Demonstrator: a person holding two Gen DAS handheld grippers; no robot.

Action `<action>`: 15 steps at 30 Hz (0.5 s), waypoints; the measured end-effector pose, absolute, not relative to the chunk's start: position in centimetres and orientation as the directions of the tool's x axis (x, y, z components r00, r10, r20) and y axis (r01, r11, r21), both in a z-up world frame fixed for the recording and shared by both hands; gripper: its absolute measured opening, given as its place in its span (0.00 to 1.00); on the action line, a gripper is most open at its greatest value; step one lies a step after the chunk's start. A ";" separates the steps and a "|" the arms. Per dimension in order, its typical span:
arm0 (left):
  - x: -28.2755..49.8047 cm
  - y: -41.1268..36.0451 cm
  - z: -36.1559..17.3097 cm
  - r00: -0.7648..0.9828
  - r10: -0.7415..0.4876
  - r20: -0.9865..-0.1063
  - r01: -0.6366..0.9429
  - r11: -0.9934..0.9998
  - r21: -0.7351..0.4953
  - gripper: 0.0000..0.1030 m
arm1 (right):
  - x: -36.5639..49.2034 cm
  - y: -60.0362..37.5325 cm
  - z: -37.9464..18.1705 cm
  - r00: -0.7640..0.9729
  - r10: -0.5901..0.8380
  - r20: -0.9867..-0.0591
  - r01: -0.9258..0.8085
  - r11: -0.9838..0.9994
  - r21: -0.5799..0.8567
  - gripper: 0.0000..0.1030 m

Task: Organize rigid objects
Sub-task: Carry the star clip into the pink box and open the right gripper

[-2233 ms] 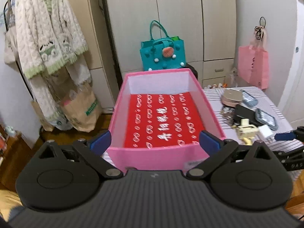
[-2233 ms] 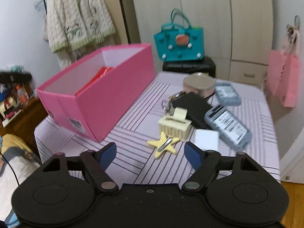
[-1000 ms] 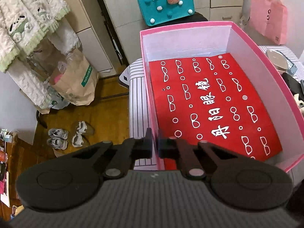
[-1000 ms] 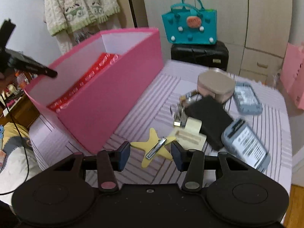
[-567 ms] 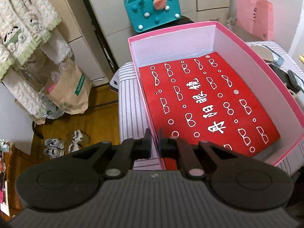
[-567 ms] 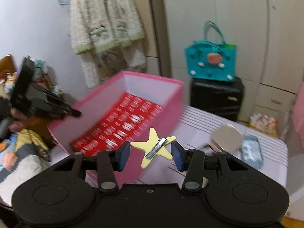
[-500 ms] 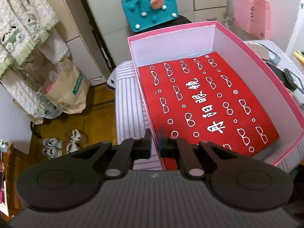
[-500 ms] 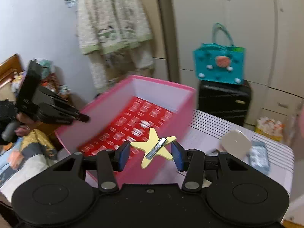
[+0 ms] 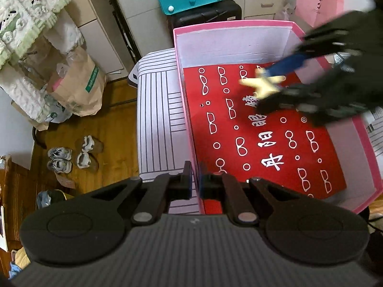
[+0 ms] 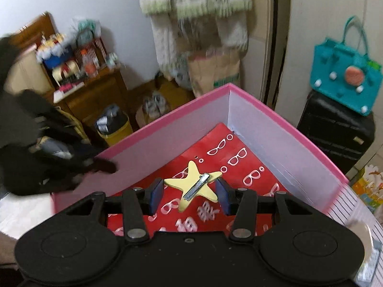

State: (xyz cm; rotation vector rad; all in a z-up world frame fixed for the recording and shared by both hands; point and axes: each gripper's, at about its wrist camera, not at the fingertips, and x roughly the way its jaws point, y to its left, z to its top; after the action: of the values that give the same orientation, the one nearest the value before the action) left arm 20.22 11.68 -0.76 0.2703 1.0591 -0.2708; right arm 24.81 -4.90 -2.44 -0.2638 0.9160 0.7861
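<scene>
Over the pink box (image 10: 282, 141): right gripper (image 10: 189, 195) is pinching a yellow star clip (image 10: 195, 187); left gripper (image 9: 194, 183) is clamping the box's near wall.

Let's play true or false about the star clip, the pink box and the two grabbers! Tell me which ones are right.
1. The right gripper holds the yellow star clip. True.
2. The star clip is over the floor, away from the pink box. False: it is above the red sheet inside the box.
3. The left gripper pinches the box's wall. True.
4. The teal bag sits inside the box. False: it stands on a black case behind the box.
5. The star clip has a metal clip on it. True.
</scene>
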 end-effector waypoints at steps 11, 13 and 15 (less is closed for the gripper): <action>20.2 12.5 -0.5 0.460 -0.133 -0.878 0.301 0.954 0.013 0.03 | 31.6 -0.8 -7.0 0.275 0.416 -0.867 -0.680 0.722 0.131 0.52; 20.3 12.3 -0.6 0.461 -0.125 -0.879 0.304 0.952 0.024 0.03 | 31.9 -0.4 -7.6 0.262 0.408 -0.875 -0.683 0.719 0.130 0.52; 20.3 12.1 -0.7 0.459 -0.118 -0.881 0.305 0.952 0.031 0.03 | 31.9 -0.1 -7.9 0.261 0.397 -0.880 -0.686 0.718 0.120 0.52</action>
State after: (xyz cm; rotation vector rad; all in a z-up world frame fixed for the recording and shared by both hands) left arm 20.26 12.14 -0.65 0.1951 1.0643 -0.2628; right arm 31.89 -0.09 -7.95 -0.3129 1.0788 0.7490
